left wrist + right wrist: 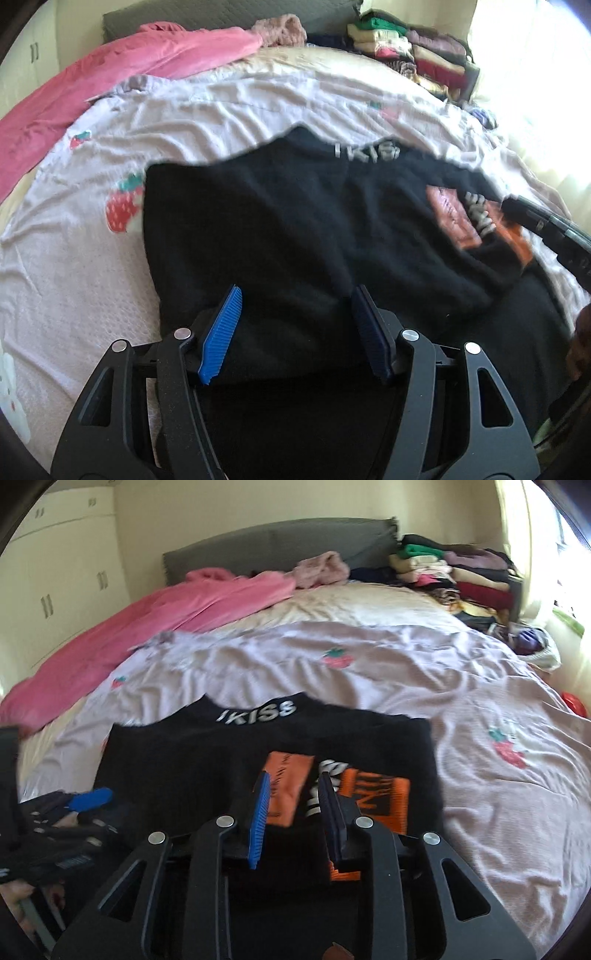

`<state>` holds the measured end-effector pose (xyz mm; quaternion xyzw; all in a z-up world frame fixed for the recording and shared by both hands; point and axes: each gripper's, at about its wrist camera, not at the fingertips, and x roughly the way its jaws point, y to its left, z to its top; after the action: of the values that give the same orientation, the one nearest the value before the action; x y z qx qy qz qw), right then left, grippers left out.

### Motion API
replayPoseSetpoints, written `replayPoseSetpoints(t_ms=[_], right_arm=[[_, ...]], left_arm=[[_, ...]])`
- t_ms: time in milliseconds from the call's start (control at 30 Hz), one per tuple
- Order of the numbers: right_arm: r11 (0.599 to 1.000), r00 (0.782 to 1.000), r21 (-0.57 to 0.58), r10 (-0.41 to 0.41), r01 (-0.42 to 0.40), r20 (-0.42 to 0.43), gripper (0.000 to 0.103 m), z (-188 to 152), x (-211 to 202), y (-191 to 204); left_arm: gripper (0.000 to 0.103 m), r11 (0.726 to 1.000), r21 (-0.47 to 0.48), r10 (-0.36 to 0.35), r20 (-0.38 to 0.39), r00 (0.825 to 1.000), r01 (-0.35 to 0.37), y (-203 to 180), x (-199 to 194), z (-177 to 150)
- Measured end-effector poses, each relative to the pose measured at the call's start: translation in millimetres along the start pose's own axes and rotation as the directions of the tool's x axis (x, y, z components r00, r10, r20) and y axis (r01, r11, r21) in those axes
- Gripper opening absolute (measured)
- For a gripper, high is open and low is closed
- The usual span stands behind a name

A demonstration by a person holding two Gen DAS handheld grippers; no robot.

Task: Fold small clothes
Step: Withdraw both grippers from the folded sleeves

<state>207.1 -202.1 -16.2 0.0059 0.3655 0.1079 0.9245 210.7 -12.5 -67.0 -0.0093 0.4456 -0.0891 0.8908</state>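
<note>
Left tongs spread, angled down over black sweater, right tongs slightly parted above its orange patch

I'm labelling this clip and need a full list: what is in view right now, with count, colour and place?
black sweater: one, black with white lettering at the collar and orange patches, spread flat on the near part of the bed
strawberry-print sheet: one, pale lilac, under the sweater
pink blanket: one, along the bed's left side
fluffy pink garment: one, by the headboard
clothes pile: one stack, mixed colours, far right corner
headboard: one, grey, far end
wardrobe: cream doors, left wall
left gripper: black, blue pads, jaws apart over the sweater's hem
right gripper: black, blue pads, narrow gap, over the orange patches
</note>
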Motion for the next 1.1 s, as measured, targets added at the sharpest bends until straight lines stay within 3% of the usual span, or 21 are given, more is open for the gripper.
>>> replayPoseSetpoints(t_ms=[200, 300, 433, 533, 867, 1100], right_arm=[[0.999, 1.0, -0.033, 0.023, -0.024, -0.013, 0.034, -2.9, 4.5, 12.9], [0.999, 1.0, -0.048, 0.019, -0.02, -0.016, 0.044, -4.9, 7.4, 15.4], [0.999, 0.994, -0.025, -0.045, 0.042, -0.098, 0.053, -11.8, 26.9, 5.3], [0.992, 0.981, -0.002, -0.123, 0.124, -0.151, 0.053, -18.6, 41.0, -10.2], [0.995, 0.984, 0.027, -0.096, 0.101, -0.148, 0.055, -19.7, 38.8, -11.9], [1.0, 0.994, -0.018, -0.019, 0.017, -0.11, 0.062, -15.6, 25.7, 8.2]], left_arm=[[0.054, 1.0, -0.018, -0.025, 0.001, 1.0, 0.025, 6.6, -0.5, -1.8], [0.054, 0.999, -0.02, -0.027, 0.002, 1.0, 0.027, 7.4, -0.7, -2.6], [0.054, 0.999, -0.024, -0.031, 0.0, 1.0, 0.031, 5.8, -2.2, -2.3], [0.055, 0.999, -0.026, -0.037, 0.0, 0.999, 0.037, 6.5, -2.6, -2.5], [0.055, 0.997, -0.041, -0.059, 0.007, 0.998, 0.059, 9.8, -5.6, -1.5], [0.058, 0.997, -0.05, -0.065, 0.01, 0.998, 0.065, 13.0, -13.7, 0.1]])
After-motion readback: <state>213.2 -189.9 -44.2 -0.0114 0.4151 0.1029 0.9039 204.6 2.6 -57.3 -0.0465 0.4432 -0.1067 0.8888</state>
